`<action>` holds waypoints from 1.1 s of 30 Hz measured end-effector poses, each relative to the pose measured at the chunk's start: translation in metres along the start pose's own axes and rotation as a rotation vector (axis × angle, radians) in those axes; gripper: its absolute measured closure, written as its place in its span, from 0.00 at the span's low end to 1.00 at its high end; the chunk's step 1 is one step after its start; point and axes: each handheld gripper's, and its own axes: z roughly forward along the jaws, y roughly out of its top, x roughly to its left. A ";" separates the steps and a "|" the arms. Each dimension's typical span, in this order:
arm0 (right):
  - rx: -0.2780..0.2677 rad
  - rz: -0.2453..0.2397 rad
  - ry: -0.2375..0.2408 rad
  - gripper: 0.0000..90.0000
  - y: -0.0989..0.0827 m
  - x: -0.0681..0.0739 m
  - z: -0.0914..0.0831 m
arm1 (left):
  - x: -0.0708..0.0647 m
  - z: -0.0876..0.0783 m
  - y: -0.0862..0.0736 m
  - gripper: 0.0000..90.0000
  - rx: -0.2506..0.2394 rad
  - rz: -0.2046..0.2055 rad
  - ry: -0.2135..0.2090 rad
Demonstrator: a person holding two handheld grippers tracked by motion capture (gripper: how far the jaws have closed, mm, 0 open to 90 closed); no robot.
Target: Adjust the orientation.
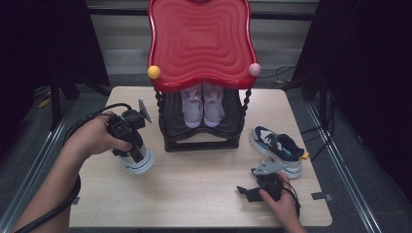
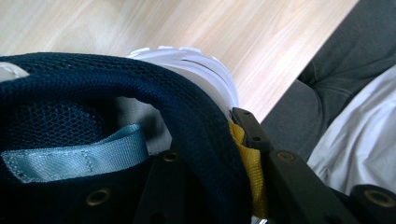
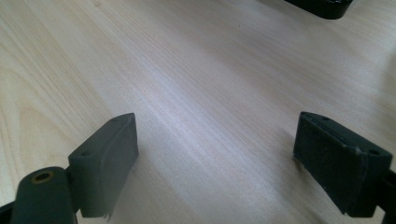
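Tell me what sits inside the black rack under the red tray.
A pair of pink sneakers stands side by side on the black rack, toes toward the person. The red tray above covers their heel ends and anything farther back.

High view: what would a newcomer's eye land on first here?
The glossy red wavy top of the small black rack at the table's far edge, with pale pink shoes on the shelf beneath. Next, the left tool shut on a navy-and-white sneaker's collar, its mate lying at right.
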 end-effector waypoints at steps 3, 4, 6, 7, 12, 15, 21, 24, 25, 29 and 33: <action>0.001 0.000 0.000 0.15 0.000 0.000 0.000 | -0.004 -0.011 0.003 0.85 0.003 0.008 0.019; 0.001 0.000 0.000 0.15 0.000 0.000 0.000 | -0.005 -0.014 0.004 0.85 0.010 0.013 0.023; 0.001 0.000 0.000 0.15 0.000 0.000 0.000 | -0.008 -0.020 0.006 0.85 0.010 0.013 0.027; 0.001 0.000 0.000 0.15 0.000 0.000 0.000 | -0.009 -0.023 0.007 0.85 0.016 0.022 0.024; 0.001 0.000 0.000 0.15 0.000 0.000 0.000 | -0.015 -0.038 0.011 0.85 0.007 0.043 0.017; 0.003 0.000 0.000 0.15 0.000 0.000 0.000 | -0.018 -0.047 0.013 0.85 0.012 0.041 0.027; 0.003 0.000 0.000 0.15 0.000 0.000 0.000 | -0.022 -0.068 0.014 0.85 0.006 0.051 0.050; 0.003 0.002 0.000 0.15 0.000 0.000 0.000 | -0.025 -0.079 0.015 0.84 0.010 0.066 0.062; 0.003 0.002 0.000 0.15 0.000 0.000 0.000 | -0.026 -0.082 0.015 0.85 0.008 0.067 0.064; 0.003 0.002 0.000 0.15 0.000 0.000 0.000 | -0.030 -0.094 0.019 0.85 0.012 0.069 0.087; 0.004 -0.002 0.000 0.15 0.000 0.000 0.000 | -0.035 -0.108 0.023 0.84 0.006 0.091 0.104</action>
